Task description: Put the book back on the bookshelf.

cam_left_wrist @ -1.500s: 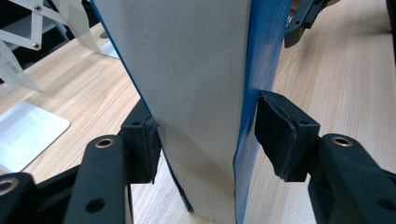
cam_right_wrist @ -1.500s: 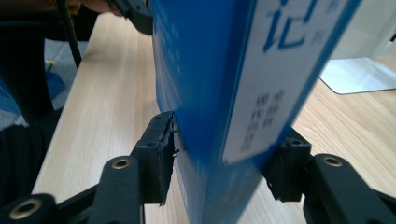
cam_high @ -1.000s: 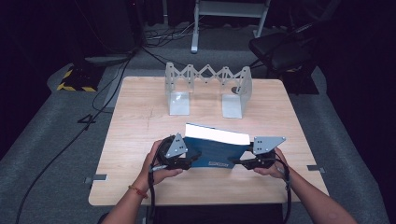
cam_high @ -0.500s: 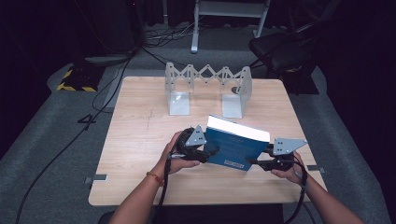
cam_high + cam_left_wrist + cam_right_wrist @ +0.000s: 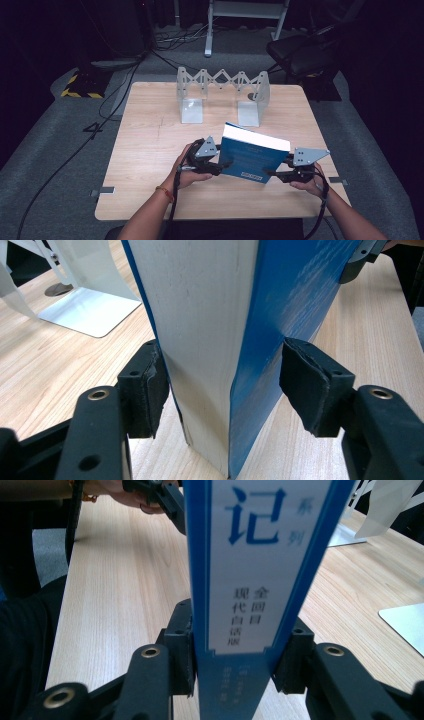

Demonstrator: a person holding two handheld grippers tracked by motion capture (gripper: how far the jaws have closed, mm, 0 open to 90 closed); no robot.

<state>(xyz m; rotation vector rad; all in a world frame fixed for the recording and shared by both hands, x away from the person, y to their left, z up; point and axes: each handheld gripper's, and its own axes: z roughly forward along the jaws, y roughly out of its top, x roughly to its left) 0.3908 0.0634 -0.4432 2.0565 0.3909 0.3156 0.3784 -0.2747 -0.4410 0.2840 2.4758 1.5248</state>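
High view: a thick blue book (image 5: 252, 159) stands tilted on its lower edge near the front of the wooden table (image 5: 150, 145), between the left gripper (image 5: 222, 165) and the right gripper (image 5: 272, 173), with a white accordion bookend rack (image 5: 222, 95) well behind it. Right gripper view: both pads (image 5: 182, 655) press the covers on either side of the spine (image 5: 250, 580), so this claw is clenched on the book; its jaws have just been easing apart slightly with the book between them. Left gripper view: the jaws straddle the fore-edge, where the white page block (image 5: 200, 340) meets the blue cover (image 5: 280, 330). The left pad (image 5: 150, 385) touches the back of the book, but a gap separates the right pad (image 5: 310, 385) from the front cover, so this claw is released, though its jaws have just been closing around the book.

Handling, as judged: the volume looks heavy and stiff at the spine, which offers the firmest hold. Its glossy covers may slip under rubber pads, and the fore-edge can fan open or crush if pinched alone. Gripping both ends low, through covers and pages together, should keep it from tipping or splaying.
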